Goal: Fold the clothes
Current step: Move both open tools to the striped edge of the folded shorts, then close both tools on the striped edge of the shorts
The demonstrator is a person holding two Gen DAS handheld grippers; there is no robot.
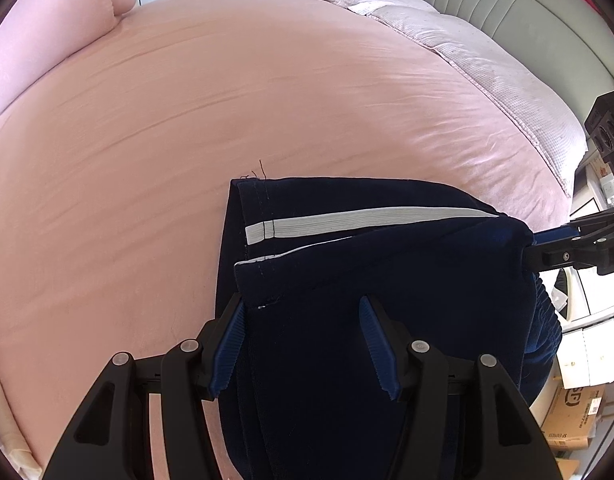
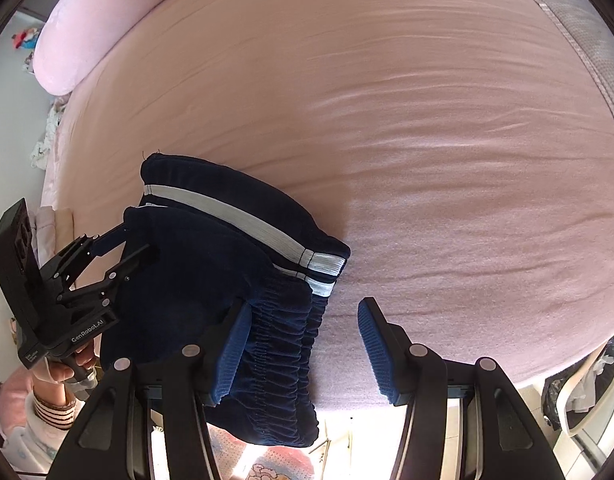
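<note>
Two claws work over one pair of dark blue shorts that lies folded at the near edge of our pink bed.

Through the left wrist camera, we see our left claw spread wide, its blue pads to either side of the dark cloth; the fabric runs between them but neither pad presses on it, so we have hold of nothing here. A white side stripe crosses the shorts above. At the right edge our right claw meets the raised corner of the cloth; from this angle we cannot tell whether it pinches it. A grey headboard curves behind the bed.

Through the right wrist camera, our right claw is just as wide open. Its left pad sits against the gathered waistband, its right pad over bare sheet; nothing is gripped. The shorts hang partly over the bed's edge. On the left, our other claw sits at the lifted flap of cloth, a hand on its handle.
</note>
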